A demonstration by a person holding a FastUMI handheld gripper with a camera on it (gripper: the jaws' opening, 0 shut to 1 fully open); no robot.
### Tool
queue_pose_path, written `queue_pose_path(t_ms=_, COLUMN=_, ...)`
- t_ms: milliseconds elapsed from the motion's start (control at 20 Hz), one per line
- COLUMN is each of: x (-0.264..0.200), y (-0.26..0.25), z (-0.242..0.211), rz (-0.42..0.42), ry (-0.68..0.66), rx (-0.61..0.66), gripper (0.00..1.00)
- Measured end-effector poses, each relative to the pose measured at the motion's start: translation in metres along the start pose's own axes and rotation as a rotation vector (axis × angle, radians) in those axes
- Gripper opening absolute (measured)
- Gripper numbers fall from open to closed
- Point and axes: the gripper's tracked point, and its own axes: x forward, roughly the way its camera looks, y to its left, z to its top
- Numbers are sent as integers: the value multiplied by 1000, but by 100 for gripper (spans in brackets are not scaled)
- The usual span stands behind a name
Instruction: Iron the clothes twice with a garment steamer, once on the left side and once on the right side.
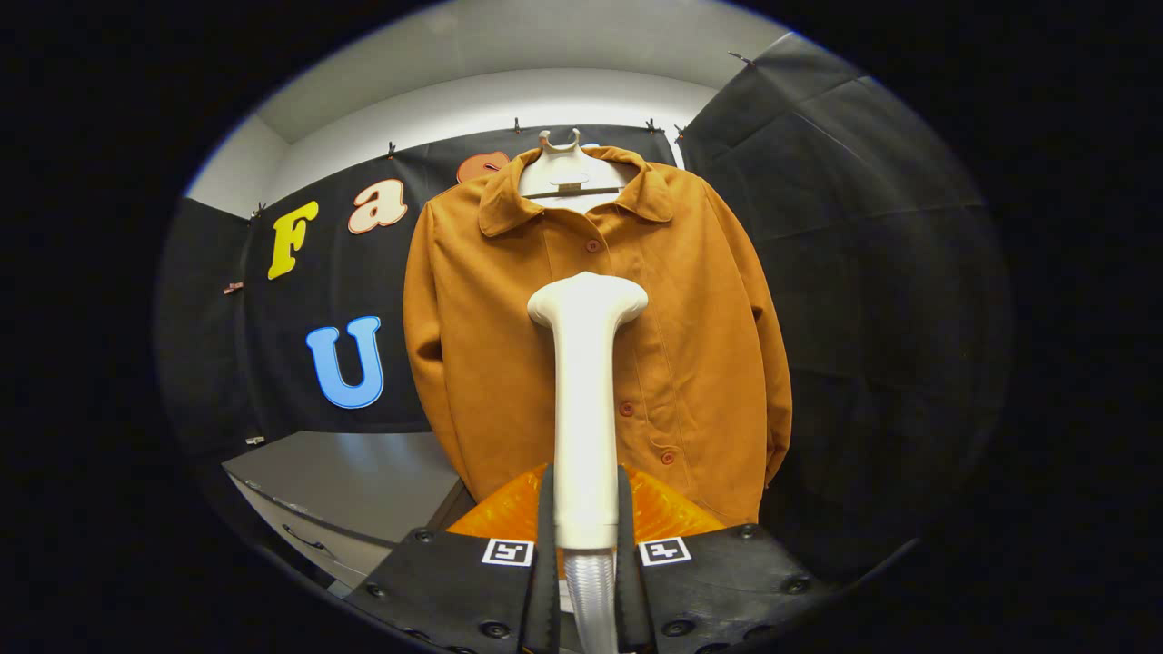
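An orange-brown button-up jacket [509, 345] hangs on a white hanger [568, 168] in front of the booth's black wall. My gripper [586, 509] is shut on the white handle of a garment steamer [586, 400], both fingers pressing its sides. The steamer stands upright between the fingers, and its wide head [588, 300] points at the jacket's chest, near the button line. I cannot tell whether the head touches the fabric. A ribbed grey hose [591, 590] leaves the handle's lower end.
A grey cabinet top [363, 481] with a drawer lies low to the left of the jacket. Black cloth [863, 272] closes the booth on the right. A white wall [491, 104] rises above the cloth behind the hanger.
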Motion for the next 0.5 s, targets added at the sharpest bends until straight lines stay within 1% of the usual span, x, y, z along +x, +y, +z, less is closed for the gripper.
queue_pose_path(t_ms=350, x=-10, y=-29, z=-48, rz=25, ry=46, rx=29, gripper=27)
queue_pose_path(t_ms=500, x=-14, y=-43, z=-75, rz=26, ry=78, rx=44, gripper=28)
